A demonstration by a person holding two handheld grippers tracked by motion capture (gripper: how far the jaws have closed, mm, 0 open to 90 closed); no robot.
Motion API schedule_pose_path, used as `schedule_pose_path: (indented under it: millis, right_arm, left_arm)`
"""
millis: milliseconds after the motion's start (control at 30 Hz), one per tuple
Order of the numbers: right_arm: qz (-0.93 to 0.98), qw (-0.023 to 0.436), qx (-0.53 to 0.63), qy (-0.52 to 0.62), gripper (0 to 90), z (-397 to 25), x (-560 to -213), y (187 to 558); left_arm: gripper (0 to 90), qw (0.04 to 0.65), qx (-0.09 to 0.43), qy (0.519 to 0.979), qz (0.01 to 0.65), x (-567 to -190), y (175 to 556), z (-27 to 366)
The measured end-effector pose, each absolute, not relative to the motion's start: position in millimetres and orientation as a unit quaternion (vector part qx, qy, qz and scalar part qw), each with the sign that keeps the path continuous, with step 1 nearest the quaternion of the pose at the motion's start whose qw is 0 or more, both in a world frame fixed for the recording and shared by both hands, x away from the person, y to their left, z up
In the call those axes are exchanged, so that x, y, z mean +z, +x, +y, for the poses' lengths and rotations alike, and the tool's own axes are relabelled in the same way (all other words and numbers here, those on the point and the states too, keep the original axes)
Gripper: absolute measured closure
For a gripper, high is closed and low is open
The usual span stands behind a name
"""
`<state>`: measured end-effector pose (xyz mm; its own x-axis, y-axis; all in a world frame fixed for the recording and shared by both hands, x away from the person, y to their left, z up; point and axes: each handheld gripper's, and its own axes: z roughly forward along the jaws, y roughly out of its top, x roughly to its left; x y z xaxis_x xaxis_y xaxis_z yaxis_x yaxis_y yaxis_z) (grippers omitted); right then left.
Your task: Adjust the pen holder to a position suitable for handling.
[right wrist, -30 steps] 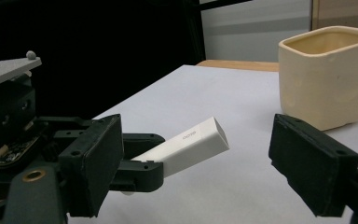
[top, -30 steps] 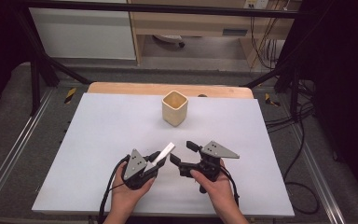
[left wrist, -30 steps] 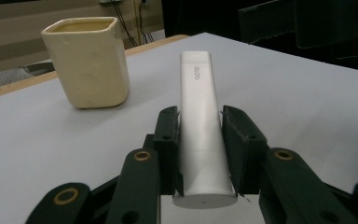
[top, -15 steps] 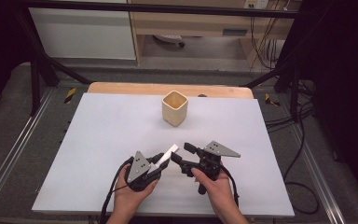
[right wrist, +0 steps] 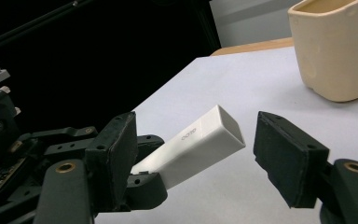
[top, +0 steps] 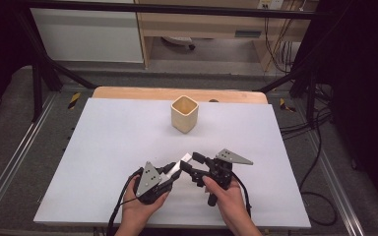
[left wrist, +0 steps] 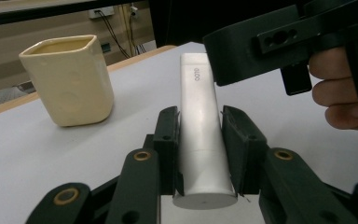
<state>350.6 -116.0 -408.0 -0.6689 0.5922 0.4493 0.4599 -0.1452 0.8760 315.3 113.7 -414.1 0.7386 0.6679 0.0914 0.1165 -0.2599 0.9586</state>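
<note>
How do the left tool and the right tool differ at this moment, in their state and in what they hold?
The left tool is shut on the white tube, its jaws pressing both sides near the capped end; the right tool is open, its jaws spread around the tube's flat far end without touching it. The left tool carries the tube above the table; the right tool holds nothing. Both are black, hand-held, and meet near the table's front edge, with the cream cup beyond them.

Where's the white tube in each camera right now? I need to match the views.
High view: white tube at lower centre, between the two hand-held grippers.
Left gripper view: centre, clamped between that gripper's jaws.
Right gripper view: centre, between open jaws, untouched.
Shared landmark: the cream cup, beyond the tube.
</note>
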Motion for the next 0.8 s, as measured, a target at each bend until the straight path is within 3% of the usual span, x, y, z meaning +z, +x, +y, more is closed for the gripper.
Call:
schedule_pose_path:
  millis: [333, 800]
  right_arm:
    - [0.64, 0.026, 0.649, 0.41, 30.9, -113.4, -410.0, 351.4]
    - [0.621, -0.014, 0.671, 0.406, 38.3, -114.5, -408.9, 350.9]
  left_arm:
    - [68.1, 0.557, 0.257, 0.747, 0.255, -411.8, 310.2, 113.3]
    - [68.1, 0.568, 0.262, 0.736, 0.26, -408.3, 306.8, 116.1]
